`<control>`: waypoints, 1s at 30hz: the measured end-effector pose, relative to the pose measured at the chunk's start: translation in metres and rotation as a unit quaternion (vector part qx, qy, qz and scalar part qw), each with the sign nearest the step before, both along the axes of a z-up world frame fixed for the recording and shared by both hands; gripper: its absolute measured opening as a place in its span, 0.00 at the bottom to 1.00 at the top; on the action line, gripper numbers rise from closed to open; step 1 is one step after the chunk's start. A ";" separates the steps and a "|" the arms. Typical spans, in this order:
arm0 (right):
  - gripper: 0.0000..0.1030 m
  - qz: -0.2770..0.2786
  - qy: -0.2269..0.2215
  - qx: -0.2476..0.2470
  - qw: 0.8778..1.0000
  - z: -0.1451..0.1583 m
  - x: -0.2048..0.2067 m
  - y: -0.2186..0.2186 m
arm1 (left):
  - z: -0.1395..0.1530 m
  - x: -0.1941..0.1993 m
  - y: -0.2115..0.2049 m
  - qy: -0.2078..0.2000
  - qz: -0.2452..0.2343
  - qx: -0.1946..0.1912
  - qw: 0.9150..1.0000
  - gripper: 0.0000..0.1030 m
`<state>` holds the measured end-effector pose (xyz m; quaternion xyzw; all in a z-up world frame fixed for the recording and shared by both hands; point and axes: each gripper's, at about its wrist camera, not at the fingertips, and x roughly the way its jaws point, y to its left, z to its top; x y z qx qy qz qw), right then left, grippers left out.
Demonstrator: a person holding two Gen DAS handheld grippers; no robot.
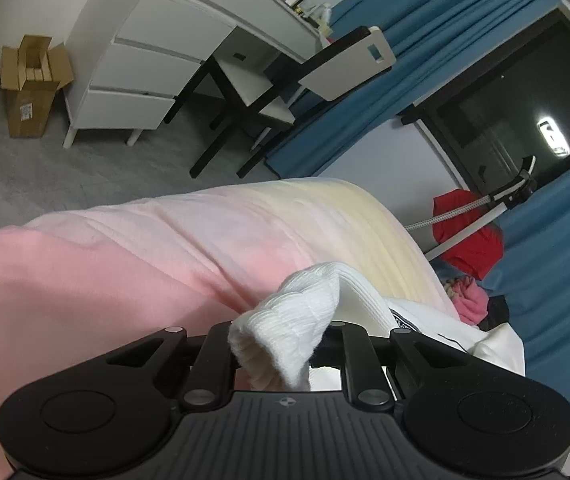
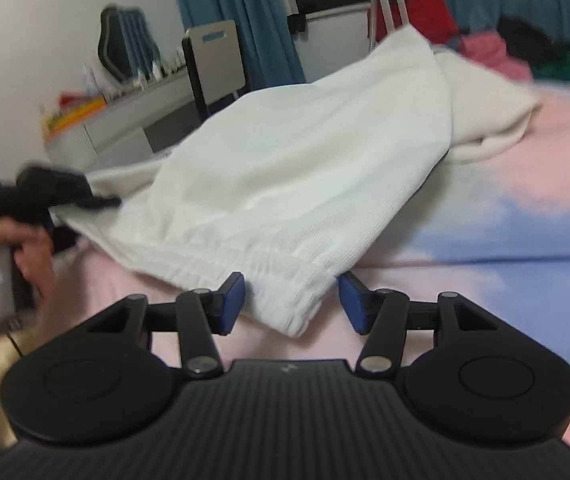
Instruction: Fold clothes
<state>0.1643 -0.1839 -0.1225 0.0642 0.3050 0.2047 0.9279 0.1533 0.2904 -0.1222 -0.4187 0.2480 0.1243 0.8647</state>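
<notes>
Two grippers work one white garment [image 2: 285, 168], which lies across a pink bedspread [image 2: 525, 152] that runs to blue on the right. The ribbed hem band of the garment runs roughly left to right along the near edge, and its body slopes up and away toward the far right, where a second thickness of white cloth sits bunched beneath it. The right gripper [image 2: 291, 304] stands spread, its blue pads [image 2: 232, 292] on either side of the band's right-hand corner — the corner hangs between them, with nothing pinched. The left gripper [image 1: 285, 332] is clamped on a ribbed white cuff or corner [image 1: 285, 320], which stands up in a peak between its fingers; in the right wrist view it shows at the far left [image 2: 65, 190], blurred, held in a hand [image 2: 1, 268], with the band's other end at its tip. So the band's long axis spans the two grippers, the left one already has its end, and the right-hand corner lies straight ahead of the right gripper and far nearer to it than to the other. Judging from that, the right gripper needs only to shut where it stands. As for containers, a cardboard box [image 1: 31, 80] stands open on the floor by the drawers — what it holds cannot be made out.
</notes>
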 end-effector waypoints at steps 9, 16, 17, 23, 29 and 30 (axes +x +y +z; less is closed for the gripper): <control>0.76 0.052 0.021 -0.036 0.998 -0.014 0.009 0.008 | -0.002 -0.004 0.003 -0.006 -0.005 -0.012 1.000 0.17; 0.76 0.064 -0.007 -0.105 0.992 -0.021 0.002 0.025 | -0.002 -0.008 0.003 -0.012 -0.006 -0.016 1.000 0.17; 0.76 0.055 -0.022 -0.131 0.990 -0.023 -0.001 0.030 | -0.002 -0.009 0.002 -0.013 -0.007 -0.017 1.000 0.18; 0.75 -0.070 -0.020 -0.027 0.997 -0.012 0.008 -0.014 | -0.002 -0.011 0.000 -0.011 -0.015 -0.028 0.999 0.19; 0.57 -0.199 -0.126 0.008 0.972 0.025 -0.013 -0.047 | 0.002 -0.014 -0.006 -0.009 -0.047 -0.023 0.999 0.23; 0.57 -0.196 -0.106 0.030 0.974 0.025 -0.008 -0.055 | 0.002 -0.015 -0.006 -0.006 -0.053 -0.022 0.998 0.24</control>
